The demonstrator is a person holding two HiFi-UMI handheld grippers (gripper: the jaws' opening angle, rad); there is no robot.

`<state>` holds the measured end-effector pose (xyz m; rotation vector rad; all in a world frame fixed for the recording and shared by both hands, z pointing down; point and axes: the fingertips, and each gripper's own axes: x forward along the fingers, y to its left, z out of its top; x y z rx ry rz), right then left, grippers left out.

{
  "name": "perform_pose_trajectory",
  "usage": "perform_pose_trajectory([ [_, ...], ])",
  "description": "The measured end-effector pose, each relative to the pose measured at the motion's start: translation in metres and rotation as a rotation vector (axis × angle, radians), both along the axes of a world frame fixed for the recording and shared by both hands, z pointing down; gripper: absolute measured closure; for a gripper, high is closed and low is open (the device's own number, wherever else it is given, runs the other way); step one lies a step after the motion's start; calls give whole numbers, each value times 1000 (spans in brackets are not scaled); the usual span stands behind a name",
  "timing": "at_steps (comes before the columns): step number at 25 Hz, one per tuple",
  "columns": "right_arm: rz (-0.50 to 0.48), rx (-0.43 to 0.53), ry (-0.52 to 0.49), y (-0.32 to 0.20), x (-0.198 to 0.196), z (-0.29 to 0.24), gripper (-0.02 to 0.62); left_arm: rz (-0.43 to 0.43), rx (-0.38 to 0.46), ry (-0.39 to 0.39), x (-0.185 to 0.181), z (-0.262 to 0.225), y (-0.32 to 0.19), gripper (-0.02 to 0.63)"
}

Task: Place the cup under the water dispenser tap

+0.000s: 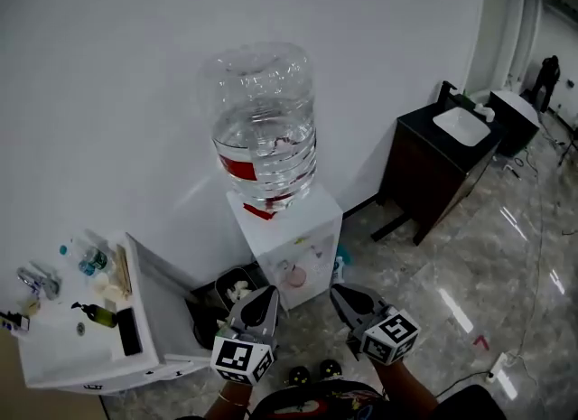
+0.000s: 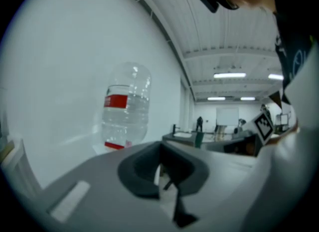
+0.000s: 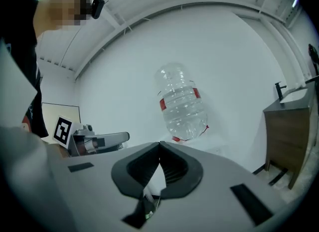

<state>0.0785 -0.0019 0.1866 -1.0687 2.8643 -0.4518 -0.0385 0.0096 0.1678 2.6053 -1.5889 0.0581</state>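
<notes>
Overhead, head view
Water dispenser [image 1: 302, 228]: a white box against the white wall, with a large clear bottle [image 1: 264, 129] upside down on top; the bottle is partly full and has a red band.
Cup [image 1: 294, 275]: a small pale pink shape in the recess on the dispenser's front. It is too small to show its rim or whether it stands upright.
Left claw [image 1: 267, 296]: low in the frame, just in front of the dispenser, pointing at it and apart from the cup.
Right claw [image 1: 340, 295]: beside the left one, near the dispenser's right corner.
White tabletop [image 1: 63, 355]: at the left, carrying a green bottle [image 1: 97, 315].
Dark vanity [image 1: 433, 161]: at the right, well apart, with a white basin.

Left gripper view
Left claw [image 2: 160, 146]: tips pressed together, with nothing between them.
Bottle [image 2: 124, 111]: up and to the left of the tips, tilted in this view.

Right gripper view
Right claw [image 3: 159, 146]: tips pressed together, holding nothing.
Bottle [image 3: 183, 109]: above and slightly right of the tips, leaning.
Dark vanity [image 3: 289, 126]: at the right edge.
</notes>
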Motion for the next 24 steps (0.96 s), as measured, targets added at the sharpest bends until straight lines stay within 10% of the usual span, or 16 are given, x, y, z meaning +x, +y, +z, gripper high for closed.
perform_pose_trajectory([
  [24,-47,-18,-23,15,9,-14,583,-47,-62,-5,7,-2,29,609],
])
